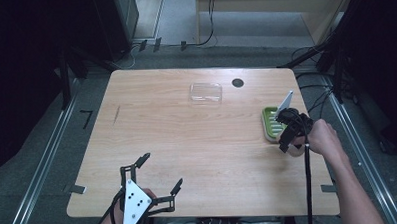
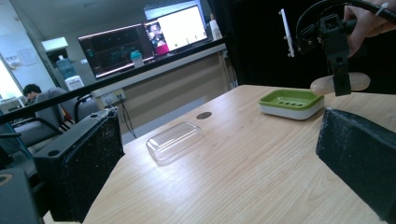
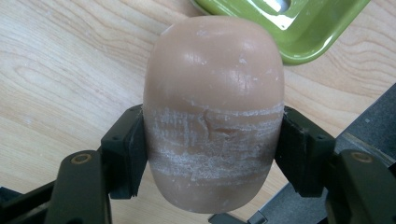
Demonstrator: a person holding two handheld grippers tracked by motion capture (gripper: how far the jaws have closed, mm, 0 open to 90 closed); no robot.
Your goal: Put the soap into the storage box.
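Filling most of the high view, a square wooden table [image 1: 188, 157] with rounded corners and pale, fine grain sits on a grey floor. Near its far edge lies a clear plastic lid [image 1: 205, 92], rectangular with rounded corners and glossy, and just right of it a small dark round disc [image 1: 237, 82] set in the tabletop. Toward the right edge rests a green soap dish [image 1: 268, 123], smooth and shiny, with a white base and slots in its floor.

At the near left edge, the left gripper [image 1: 161, 176] is held low with its two black jaws spread wide apart and nothing between them; their inner faces look rough and speckled in the left gripper view.

At the right, a hand [image 1: 323, 137] holds the right gripper [image 3: 210, 154] beside the near corner of the soap dish. Its jaws are clenched on a bar of soap [image 3: 212, 112], one pad pressing each long side. The soap is a beige, rounded oval, glossy at its far end and scuffed with whitish bands where the pads meet it. It sits raised off the tabletop, just beside the dish and outside it.
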